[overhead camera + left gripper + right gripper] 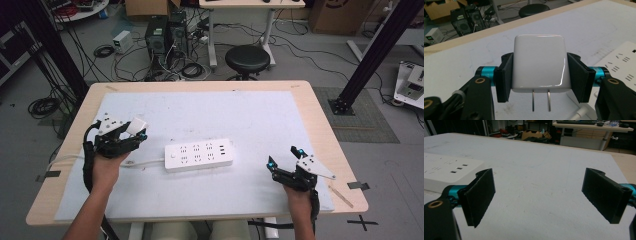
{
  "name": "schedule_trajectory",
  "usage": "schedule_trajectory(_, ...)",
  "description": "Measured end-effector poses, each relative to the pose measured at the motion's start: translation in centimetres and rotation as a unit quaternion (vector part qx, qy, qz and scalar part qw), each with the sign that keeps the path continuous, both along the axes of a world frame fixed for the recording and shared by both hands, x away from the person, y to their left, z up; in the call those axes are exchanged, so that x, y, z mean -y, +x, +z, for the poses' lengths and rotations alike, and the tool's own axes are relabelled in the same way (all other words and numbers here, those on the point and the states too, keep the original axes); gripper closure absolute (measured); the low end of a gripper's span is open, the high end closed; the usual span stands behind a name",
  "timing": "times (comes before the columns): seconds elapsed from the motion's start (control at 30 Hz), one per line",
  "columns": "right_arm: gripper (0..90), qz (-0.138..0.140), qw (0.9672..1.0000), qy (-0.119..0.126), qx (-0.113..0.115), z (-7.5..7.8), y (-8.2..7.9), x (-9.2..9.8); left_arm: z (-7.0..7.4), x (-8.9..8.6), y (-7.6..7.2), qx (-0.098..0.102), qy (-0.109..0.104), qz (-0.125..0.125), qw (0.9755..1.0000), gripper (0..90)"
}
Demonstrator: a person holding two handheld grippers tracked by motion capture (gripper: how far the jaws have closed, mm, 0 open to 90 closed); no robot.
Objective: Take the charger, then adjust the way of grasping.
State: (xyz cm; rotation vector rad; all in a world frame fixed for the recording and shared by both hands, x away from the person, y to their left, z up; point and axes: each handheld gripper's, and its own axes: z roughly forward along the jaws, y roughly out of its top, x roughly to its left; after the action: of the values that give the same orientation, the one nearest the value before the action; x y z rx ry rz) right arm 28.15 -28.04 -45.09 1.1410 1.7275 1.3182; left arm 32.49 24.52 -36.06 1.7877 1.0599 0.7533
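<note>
A white plug adapter (539,63) with two metal prongs pointing back toward the camera sits clamped between the pads of my left gripper (539,77). In the high view that gripper (131,131) holds the adapter (136,125) above the table's left side. A white power strip (199,155) lies flat mid-table, its cord (145,162) running left; its edge shows as the strip (621,62) in the left gripper view and the strip (446,171) in the right gripper view. My right gripper (282,156) hovers open at the right, its pads (479,195) wide apart over bare mat.
A white mat (250,115) covers the wooden table (310,95). Beyond the far edge stand a black stool (247,59), computer towers (165,35) and tangled cables on the floor. A black frame post (372,55) rises at the right.
</note>
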Motion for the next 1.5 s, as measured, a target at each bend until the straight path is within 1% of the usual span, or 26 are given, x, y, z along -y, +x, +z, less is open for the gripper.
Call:
schedule_trajectory(0.2, 11.7, 0.003, 1.0000, -0.001, -0.001, 0.0, 0.0, 0.0, 0.2, 0.2, -1.5, 0.018, -0.003, -0.026, 0.9995, 42.6)
schedule_trajectory(0.33, 11.7, 0.003, 1.0000, -0.002, 0.000, 0.0, 0.1, 0.0, 0.4, 0.2, -2.3, 0.035, -0.005, -0.049, 0.9982, 42.6)
schedule_trajectory(0.4, 11.7, 0.004, 1.0000, -0.002, 0.001, 0.0, 0.1, 0.0, 0.5, 0.3, -2.5, 0.038, -0.006, -0.055, 0.9977, 42.6)
schedule_trajectory(0.5, 11.7, 0.005, 1.0000, -0.003, 0.002, 0.0, 0.1, 0.0, 0.8, 0.3, -2.7, 0.042, -0.007, -0.065, 0.9970, 42.6)
schedule_trajectory(0.57, 11.7, 0.003, 1.0000, -0.002, 0.000, 0.0, 0.1, 0.0, 0.9, 0.4, -2.9, 0.044, -0.011, -0.072, 0.9964, 42.6)
schedule_trajectory(0.67, 11.7, 0.006, 1.0000, -0.001, -0.006, 0.0, 0.1, 0.0, 1.1, 0.6, -3.0, 0.045, -0.012, -0.089, 0.9949, 42.6)
schedule_trajectory(0.87, 11.7, 0.008, 1.0000, -0.002, -0.002, 0.0, 0.1, 0.0, 1.4, 0.9, -3.2, 0.047, -0.004, -0.120, 0.9917, 42.5)
schedule_trajectory(0.9, 11.7, 0.009, 0.9999, 0.001, -0.005, 0.0, 0.1, 0.0, 1.4, 0.9, -3.3, 0.045, -0.002, -0.125, 0.9911, 42.5)
schedule_trajectory(0.93, 11.7, 0.009, 0.9999, 0.001, -0.005, 0.0, 0.1, 0.0, 1.4, 0.9, -3.3, 0.045, -0.002, -0.125, 0.9911, 42.6)
schedule_trajectory(0.97, 11.7, 0.010, 0.9999, -0.002, -0.003, 0.0, 0.1, 0.0, 1.4, 0.9, -3.4, 0.045, 0.001, -0.134, 0.9899, 42.6)
schedule_trajectory(1.13, 11.7, 0.018, 0.9998, -0.012, 0.002, 0.0, 0.0, -0.1, 1.1, 1.4, -3.5, 0.043, 0.008, -0.158, 0.9864, 42.5)
schedule_trajectory(1.17, 11.7, 0.021, 0.9997, -0.012, 0.000, 0.0, 0.1, -0.1, 1.0, 1.5, -3.5, 0.041, 0.009, -0.163, 0.9857, 42.5)
schedule_trajectory(1.2, 11.7, 0.022, 0.9997, -0.010, -0.007, 0.1, 0.1, -0.2, 0.9, 1.6, -3.5, 0.040, 0.009, -0.167, 0.9851, 42.5)
schedule_trajectory(1.23, 11.7, 0.027, 0.9995, -0.014, -0.004, 0.1, 0.2, -0.2, 0.9, 1.8, -3.5, 0.038, 0.009, -0.172, 0.9844, 42.5)
schedule_trajectory(1.3, 11.7, 0.035, 0.9992, -0.018, -0.006, 0.1, 0.2, -0.2, 0.7, 2.1, -3.5, 0.037, 0.011, -0.181, 0.9827, 42.5)
schedule_trajectory(1.33, 11.7, 0.037, 0.9991, -0.017, -0.011, 0.1, 0.2, -0.2, 0.7, 2.2, -3.6, 0.037, 0.011, -0.186, 0.9818, 42.5)
schedule_trajectory(1.37, 11.7, 0.042, 0.9989, -0.016, -0.011, 0.1, 0.3, -0.2, 0.6, 2.4, -3.6, 0.036, 0.012, -0.192, 0.9807, 42.5)
schedule_trajectory(1.47, 11.7, 0.047, 0.9987, -0.007, -0.017, 0.2, 0.5, 0.1, 0.4, 2.9, -3.8, 0.034, 0.016, -0.204, 0.9782, 42.5)
schedule_trajectory(1.5, 11.7, 0.047, 0.9986, -0.002, -0.023, 0.2, 0.5, 0.1, 0.4, 3.1, -3.8, 0.035, 0.016, -0.208, 0.9774, 42.5)
